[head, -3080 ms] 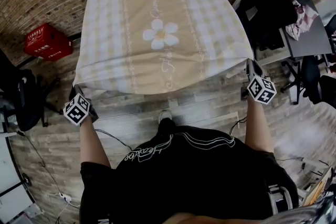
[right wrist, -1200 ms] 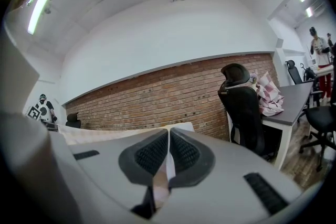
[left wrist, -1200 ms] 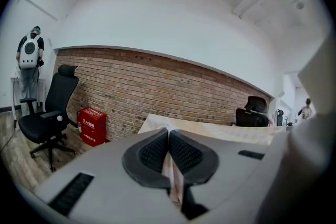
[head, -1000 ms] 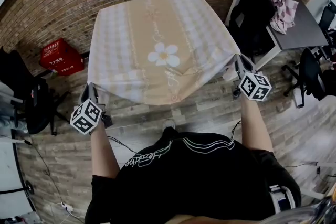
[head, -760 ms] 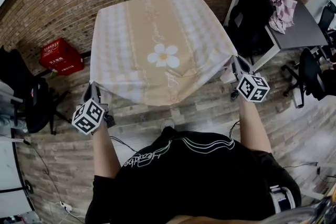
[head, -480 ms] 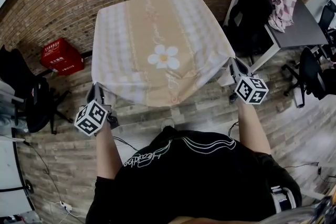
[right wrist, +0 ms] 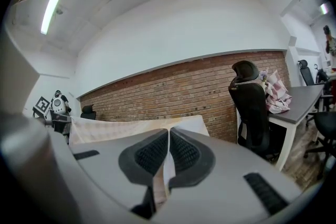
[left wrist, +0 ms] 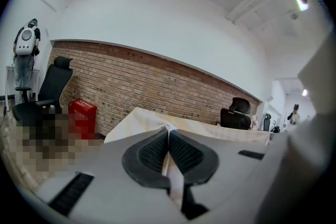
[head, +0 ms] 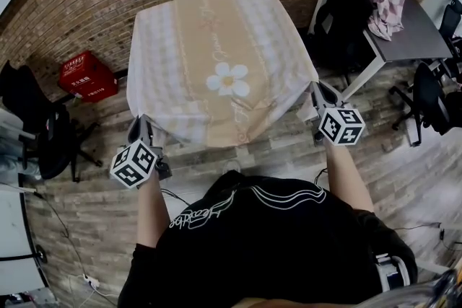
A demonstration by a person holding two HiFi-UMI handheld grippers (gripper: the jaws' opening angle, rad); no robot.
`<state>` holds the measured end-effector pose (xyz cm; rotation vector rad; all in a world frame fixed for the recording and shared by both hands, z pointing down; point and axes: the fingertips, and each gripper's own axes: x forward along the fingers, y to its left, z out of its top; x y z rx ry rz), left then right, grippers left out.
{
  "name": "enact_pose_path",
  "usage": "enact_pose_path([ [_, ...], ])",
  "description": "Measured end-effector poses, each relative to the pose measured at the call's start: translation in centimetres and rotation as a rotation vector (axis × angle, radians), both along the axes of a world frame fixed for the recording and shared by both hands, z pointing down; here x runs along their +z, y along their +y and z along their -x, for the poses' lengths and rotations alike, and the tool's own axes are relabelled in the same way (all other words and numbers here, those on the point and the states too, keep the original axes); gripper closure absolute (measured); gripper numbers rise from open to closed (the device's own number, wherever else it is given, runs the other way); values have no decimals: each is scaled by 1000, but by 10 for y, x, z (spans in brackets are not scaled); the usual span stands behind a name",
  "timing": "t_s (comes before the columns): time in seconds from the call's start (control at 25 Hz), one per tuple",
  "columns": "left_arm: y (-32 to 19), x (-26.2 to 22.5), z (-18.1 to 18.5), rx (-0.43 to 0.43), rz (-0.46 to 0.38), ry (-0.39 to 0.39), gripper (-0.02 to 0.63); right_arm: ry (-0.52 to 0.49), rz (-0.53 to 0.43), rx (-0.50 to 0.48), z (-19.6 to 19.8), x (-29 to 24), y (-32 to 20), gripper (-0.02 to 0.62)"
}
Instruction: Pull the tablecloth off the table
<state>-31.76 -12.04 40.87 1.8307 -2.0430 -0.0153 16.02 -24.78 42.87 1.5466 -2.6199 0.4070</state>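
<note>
left gripper (left wrist: 168,132): fingers (left wrist: 149,152) pinching near-left corner of beige checked fabric tablecloth with white flower (head: 216,40) | right gripper (right wrist: 169,135): fingers pinching its near-right corner

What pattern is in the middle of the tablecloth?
A white flower on a beige stripe of the tablecloth; clearest in the head view.

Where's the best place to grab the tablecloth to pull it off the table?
Its two near corners, taken from the person's side. The tablecloth lies flat, but those corners hang free over the edge. The left gripper and right gripper are clamped on one each.
</note>
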Motion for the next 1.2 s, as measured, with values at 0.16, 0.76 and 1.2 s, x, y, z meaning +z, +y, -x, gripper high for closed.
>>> enact_pose_path([
  [0.16, 11, 4, -15, 15, 15, -2, 600, 7, 10, -19, 0, 7, 12, 598],
  [0.76, 42, 14, -38, 28, 42, 6, 600, -4, 55, -55, -2, 19, 41, 597],
  [1.2, 55, 18, -38, 46, 73, 24, 600, -10, 83, -46, 1, 19, 53, 598],
])
